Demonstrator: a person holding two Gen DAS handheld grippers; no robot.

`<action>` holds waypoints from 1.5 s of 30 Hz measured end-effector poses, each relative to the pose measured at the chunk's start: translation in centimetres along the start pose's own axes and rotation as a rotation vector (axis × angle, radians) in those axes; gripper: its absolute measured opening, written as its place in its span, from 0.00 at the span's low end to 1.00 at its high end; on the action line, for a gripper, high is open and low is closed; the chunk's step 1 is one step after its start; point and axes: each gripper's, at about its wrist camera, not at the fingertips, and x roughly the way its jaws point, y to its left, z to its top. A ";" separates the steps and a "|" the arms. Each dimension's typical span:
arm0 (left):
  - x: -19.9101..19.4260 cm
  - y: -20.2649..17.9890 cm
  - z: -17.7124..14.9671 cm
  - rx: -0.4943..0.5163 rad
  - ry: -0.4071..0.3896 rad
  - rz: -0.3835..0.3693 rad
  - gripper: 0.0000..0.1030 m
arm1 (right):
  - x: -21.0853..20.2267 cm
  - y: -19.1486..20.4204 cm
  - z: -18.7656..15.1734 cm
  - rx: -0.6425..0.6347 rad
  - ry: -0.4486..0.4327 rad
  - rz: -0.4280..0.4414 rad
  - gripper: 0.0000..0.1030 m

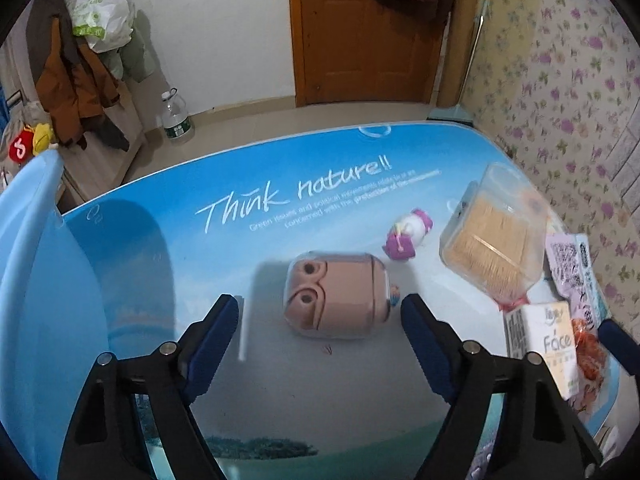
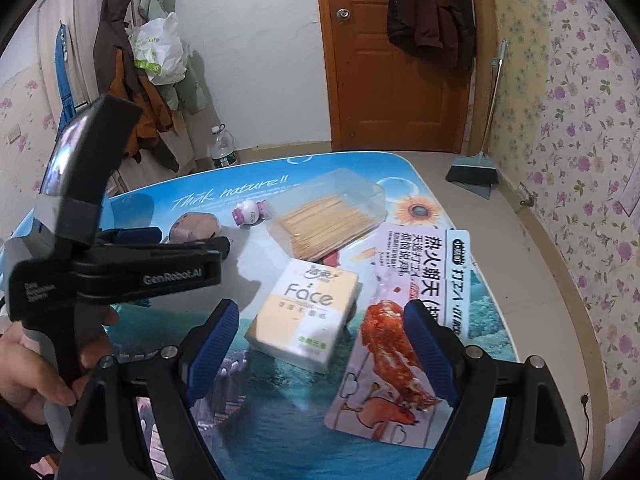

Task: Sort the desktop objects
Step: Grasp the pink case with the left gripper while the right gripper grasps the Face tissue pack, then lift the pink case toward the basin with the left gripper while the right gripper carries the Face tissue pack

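A pink rounded case point(image 1: 336, 294) lies on the blue printed table point(image 1: 168, 248), just past the tips of my left gripper point(image 1: 320, 304), whose jaws stand apart on either side without touching it. To its right are a white and purple toy point(image 1: 408, 236), a clear box of toothpicks point(image 1: 492, 236), a "Face" tissue pack point(image 1: 548, 340) and a snack packet point(image 1: 576, 264). My right gripper point(image 2: 322, 308) hangs open over the tissue pack point(image 2: 308, 312), its right finger above the snack packet point(image 2: 404, 336). The pink case point(image 2: 196, 226) sits behind the left gripper's body point(image 2: 160, 268).
A light blue plastic bin point(image 1: 28, 260) stands at the table's left edge. A hand point(image 2: 24, 360) holds the left gripper. The floral wall point(image 1: 580, 100) runs close along the table's right side. On the floor beyond stand a water bottle point(image 1: 176, 116) and a dustpan point(image 2: 474, 172).
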 end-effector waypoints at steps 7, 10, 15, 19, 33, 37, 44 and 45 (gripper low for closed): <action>-0.1 0.0 0.4 0.010 -0.018 -0.019 0.46 | 1.3 0.7 -0.2 -0.003 0.020 -0.020 0.83; -0.1 0.0 0.4 0.014 -0.022 -0.023 0.46 | 1.5 0.9 -0.1 -0.002 0.016 -0.024 0.83; -0.4 0.5 0.4 0.008 -0.019 -0.030 0.45 | 1.6 1.0 0.2 -0.001 0.008 -0.029 0.83; -0.8 0.8 0.4 -0.001 -0.021 -0.035 0.45 | 1.2 1.4 0.3 -0.010 -0.016 -0.015 0.83; -3.9 1.4 0.3 -0.006 -0.066 -0.064 0.45 | 3.3 2.6 -0.1 -0.038 0.017 -0.048 0.77; -5.2 1.3 0.1 -0.006 -0.080 -0.081 0.46 | 3.7 2.7 -0.1 -0.046 0.014 -0.069 0.70; -6.4 1.6 -0.1 -0.009 -0.094 -0.083 0.46 | 3.7 3.1 -0.4 -0.063 0.009 -0.073 0.55; -6.5 1.7 -0.2 -0.010 -0.095 -0.082 0.46 | 3.6 2.9 -0.4 -0.062 0.009 -0.069 0.53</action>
